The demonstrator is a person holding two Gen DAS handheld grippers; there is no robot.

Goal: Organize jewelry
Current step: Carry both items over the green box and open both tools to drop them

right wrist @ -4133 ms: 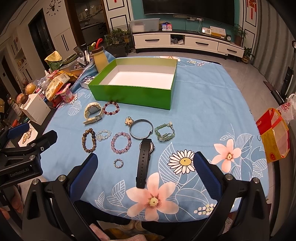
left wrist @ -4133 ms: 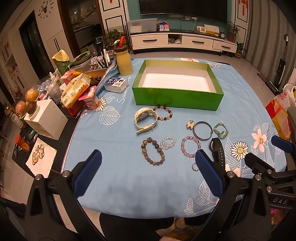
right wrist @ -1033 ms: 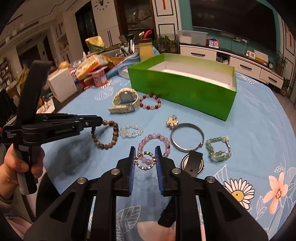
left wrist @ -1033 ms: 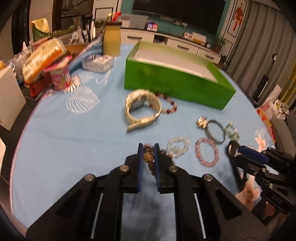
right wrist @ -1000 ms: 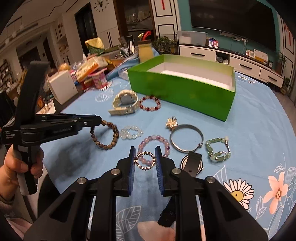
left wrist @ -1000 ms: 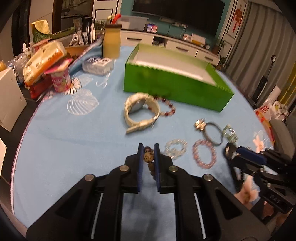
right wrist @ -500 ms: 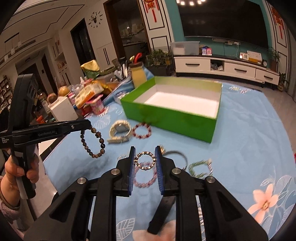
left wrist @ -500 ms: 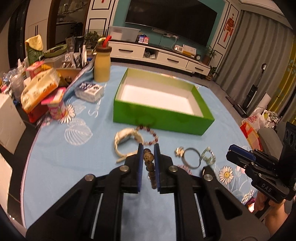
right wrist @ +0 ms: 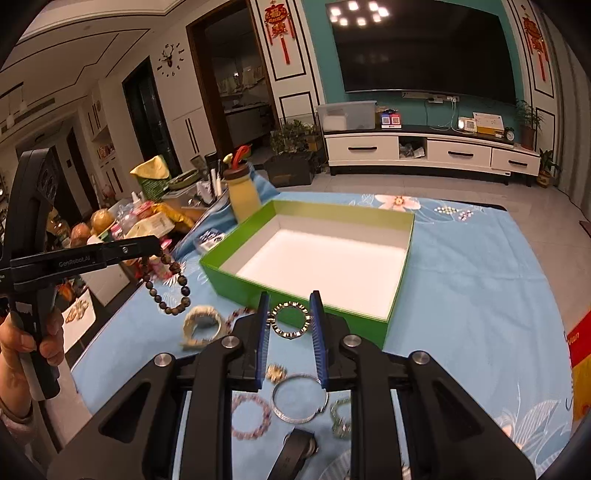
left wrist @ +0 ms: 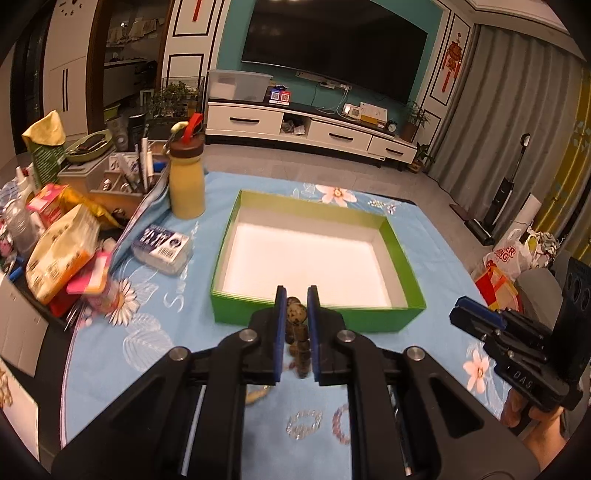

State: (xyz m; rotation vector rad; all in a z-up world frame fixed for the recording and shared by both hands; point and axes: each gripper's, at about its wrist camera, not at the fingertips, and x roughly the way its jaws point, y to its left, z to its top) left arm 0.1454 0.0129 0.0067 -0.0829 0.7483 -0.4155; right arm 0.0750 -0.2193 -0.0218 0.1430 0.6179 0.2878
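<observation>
Both grippers have lifted up off the tabletop (left wrist: 424, 236), the left gripper (left wrist: 296, 325) pinching the brown bead bracelet (right wrist: 168, 288) and the right gripper (right wrist: 290, 325) squeezing the small ring (right wrist: 290, 319), both by the near wall of the green box (left wrist: 314, 317), so next each should go over it and let go.

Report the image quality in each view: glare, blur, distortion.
Left wrist view: the white floor of the green box is blown out by glare; loose bracelets at the bottom and the snack packs at left are smeared; the brown bead bracelet is soft. Right wrist view: ceiling lights glare in the TV; the small ring is sharp; fisheye bends walls.
</observation>
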